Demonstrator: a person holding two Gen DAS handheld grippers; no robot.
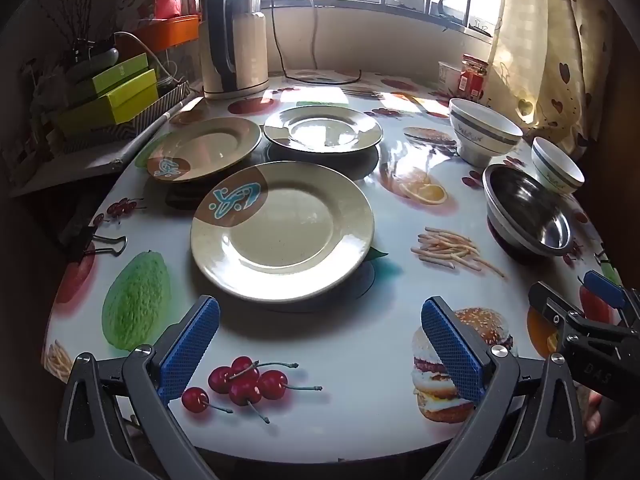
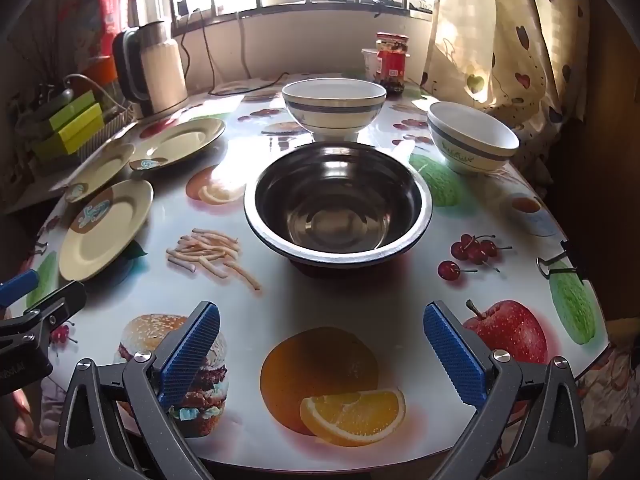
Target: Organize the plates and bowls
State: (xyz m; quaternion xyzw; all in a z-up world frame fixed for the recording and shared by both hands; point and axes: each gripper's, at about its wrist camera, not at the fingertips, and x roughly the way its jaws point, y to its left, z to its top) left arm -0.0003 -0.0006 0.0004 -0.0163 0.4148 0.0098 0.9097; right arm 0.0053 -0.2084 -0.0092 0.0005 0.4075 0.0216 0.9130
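I hold the left gripper [image 1: 320, 344] low over the near edge of the counter [image 1: 340, 432], jaws wide and holding nothing, pointed at the nearest plate [image 1: 282, 232]. The right gripper [image 2: 322, 350] is level beside it, jaws also wide and holding nothing, facing the steel bowl [image 2: 338, 202]. Behind the steel bowl stand two white bowls [image 2: 334, 106]; to its left lie three plates.
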